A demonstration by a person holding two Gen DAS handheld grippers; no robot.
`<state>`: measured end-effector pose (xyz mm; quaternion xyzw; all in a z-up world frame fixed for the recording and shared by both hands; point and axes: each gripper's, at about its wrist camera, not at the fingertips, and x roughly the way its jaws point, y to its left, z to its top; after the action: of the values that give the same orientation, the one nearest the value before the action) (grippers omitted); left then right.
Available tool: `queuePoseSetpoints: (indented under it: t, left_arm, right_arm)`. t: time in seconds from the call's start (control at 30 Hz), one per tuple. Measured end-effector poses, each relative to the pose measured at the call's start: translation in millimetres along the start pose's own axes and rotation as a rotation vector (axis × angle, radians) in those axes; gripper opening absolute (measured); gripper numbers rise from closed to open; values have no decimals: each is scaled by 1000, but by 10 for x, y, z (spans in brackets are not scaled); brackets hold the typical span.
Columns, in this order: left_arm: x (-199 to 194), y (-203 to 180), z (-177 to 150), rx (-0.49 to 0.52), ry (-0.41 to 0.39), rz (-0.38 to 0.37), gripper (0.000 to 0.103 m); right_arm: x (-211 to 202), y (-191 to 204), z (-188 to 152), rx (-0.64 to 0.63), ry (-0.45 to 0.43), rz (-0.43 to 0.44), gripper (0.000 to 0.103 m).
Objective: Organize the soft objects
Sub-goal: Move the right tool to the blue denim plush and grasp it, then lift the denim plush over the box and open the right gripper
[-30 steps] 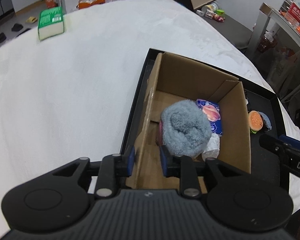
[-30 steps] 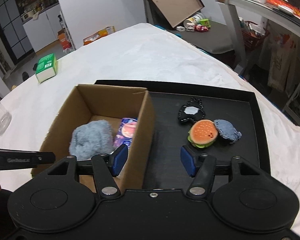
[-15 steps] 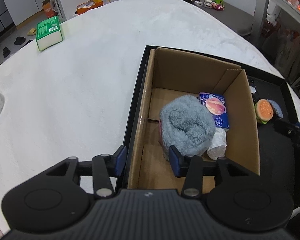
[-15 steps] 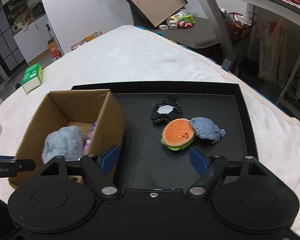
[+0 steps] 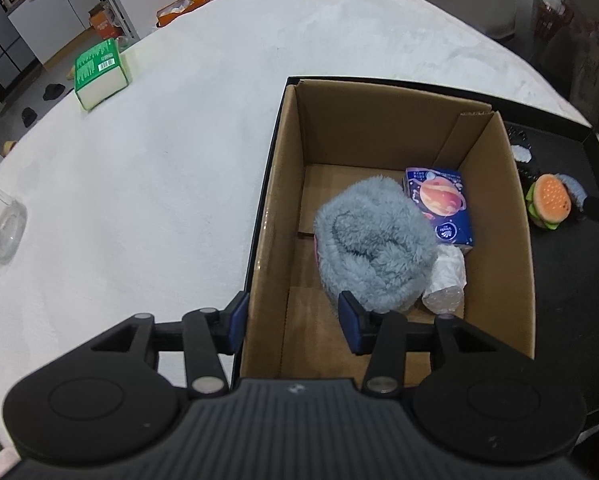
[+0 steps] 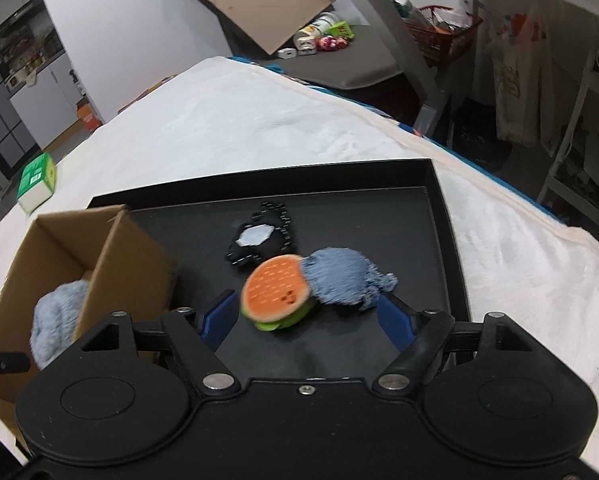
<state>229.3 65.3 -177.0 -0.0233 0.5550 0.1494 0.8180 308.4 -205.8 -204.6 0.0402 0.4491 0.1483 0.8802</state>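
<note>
Risk: burger plush (image 6: 277, 294) touches blue-grey plush (image 6: 341, 282) on right; wide grasp may catch both or nudge burger away. Black plush (image 6: 261, 242) just behind burger.

Right gripper (image 6: 305, 316): jaws wide, empty, flanking burger and blue-grey plush; contact cannot tell (motion blur).

Left gripper (image 5: 293, 324): jaws moderately wide, empty, straddling left wall of cardboard box (image 5: 277, 216); could tip box.

Burger on black tray (image 6: 439, 216), right of box; fluffy grey item (image 5: 373, 240) inside box.
</note>
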Motion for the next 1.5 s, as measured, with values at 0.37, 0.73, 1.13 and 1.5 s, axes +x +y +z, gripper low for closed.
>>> queuePoseSetpoints:
  t: [0.37,0.73,1.13,1.5]
  left_arm:
    - [55,-189,44,47,28,81,53]
    - [61,-269,68,61,42,111,54]
    - [32,-230,62,51,30,94,55]
    - [-32,-107,30,15,-2,38,55]
  right_arm:
    - [219,-288,128,63,16,27,74]
    - [548,-453,164,129,133,51,38]
    - [315,-478,154,127,108,49,27]
    - [-11,-220,256,61,61,49,27]
